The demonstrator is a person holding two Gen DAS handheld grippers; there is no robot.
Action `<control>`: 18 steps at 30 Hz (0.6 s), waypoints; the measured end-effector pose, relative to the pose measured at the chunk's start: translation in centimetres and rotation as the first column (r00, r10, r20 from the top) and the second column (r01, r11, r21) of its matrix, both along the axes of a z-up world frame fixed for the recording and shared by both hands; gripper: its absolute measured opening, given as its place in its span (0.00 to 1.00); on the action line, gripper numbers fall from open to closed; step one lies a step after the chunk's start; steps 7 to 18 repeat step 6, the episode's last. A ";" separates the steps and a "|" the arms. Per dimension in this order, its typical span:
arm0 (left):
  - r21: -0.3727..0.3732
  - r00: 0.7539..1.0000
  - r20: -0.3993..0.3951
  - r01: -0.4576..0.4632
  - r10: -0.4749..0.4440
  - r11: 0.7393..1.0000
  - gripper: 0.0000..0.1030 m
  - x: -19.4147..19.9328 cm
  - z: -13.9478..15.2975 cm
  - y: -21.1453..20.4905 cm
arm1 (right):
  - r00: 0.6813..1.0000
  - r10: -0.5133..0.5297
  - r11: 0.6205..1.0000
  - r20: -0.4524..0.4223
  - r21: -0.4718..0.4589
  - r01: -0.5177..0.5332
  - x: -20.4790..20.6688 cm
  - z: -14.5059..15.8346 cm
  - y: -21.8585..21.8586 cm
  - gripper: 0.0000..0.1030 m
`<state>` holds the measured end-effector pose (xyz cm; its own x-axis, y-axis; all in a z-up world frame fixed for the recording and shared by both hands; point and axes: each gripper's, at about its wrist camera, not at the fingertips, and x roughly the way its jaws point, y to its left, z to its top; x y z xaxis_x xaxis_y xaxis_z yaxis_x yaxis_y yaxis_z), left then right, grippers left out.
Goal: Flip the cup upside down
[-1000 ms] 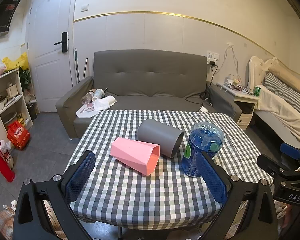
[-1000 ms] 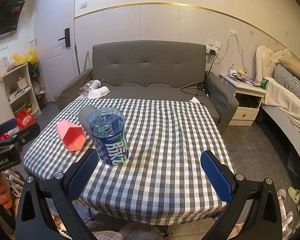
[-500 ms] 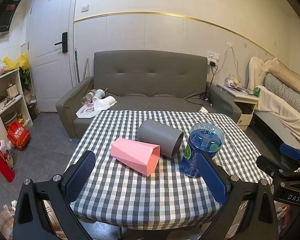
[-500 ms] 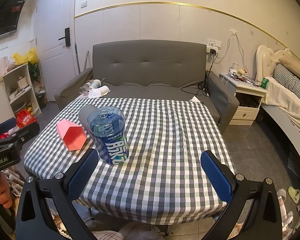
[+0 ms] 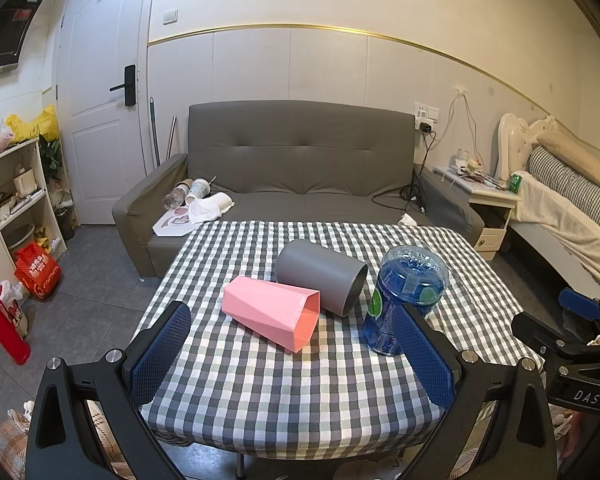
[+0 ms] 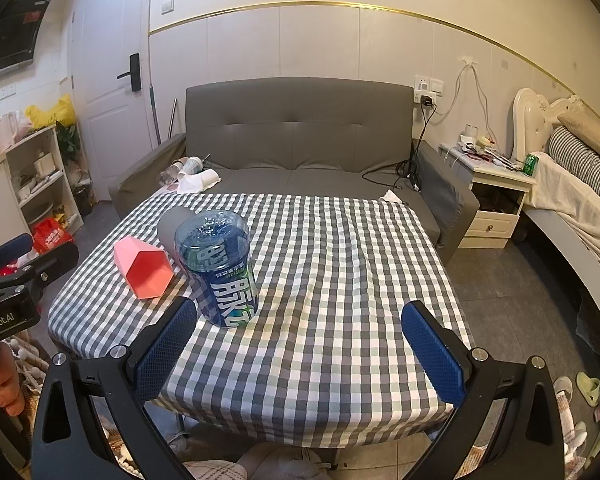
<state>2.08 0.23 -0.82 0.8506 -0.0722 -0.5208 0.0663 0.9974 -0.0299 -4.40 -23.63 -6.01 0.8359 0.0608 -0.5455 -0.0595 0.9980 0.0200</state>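
A pink faceted cup (image 5: 274, 312) (image 6: 142, 266) lies on its side on the checked table (image 5: 284, 396), mouth toward me. Behind it a grey cup (image 5: 320, 276) (image 6: 169, 227) also lies on its side. A blue bottle (image 5: 404, 298) (image 6: 220, 266) stands upside down to their right. My left gripper (image 5: 292, 354) hovers open over the table's near edge, short of the pink cup, holding nothing. My right gripper (image 6: 300, 346) is open and empty near the front edge, with the bottle just beyond its left finger.
A grey sofa (image 5: 300, 168) with litter on its left seat stands behind the table. A bedside cabinet (image 6: 496, 200) and bed lie to the right, shelves (image 5: 16, 200) and a door to the left. A person's fingers (image 6: 0, 380) grip the left handle.
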 end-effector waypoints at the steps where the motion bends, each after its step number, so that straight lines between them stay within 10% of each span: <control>1: 0.000 1.000 0.000 0.000 0.000 1.000 1.00 0.0 0.0 0.0 | 1.000 0.000 1.000 -0.002 0.000 0.000 0.0 -0.1 0.0 1.00; 18: 0.005 1.000 0.007 -0.004 0.004 1.000 1.00 -0.1 0.1 0.0 | 1.000 -0.001 1.000 -0.001 0.000 0.001 0.0 -0.1 0.0 1.00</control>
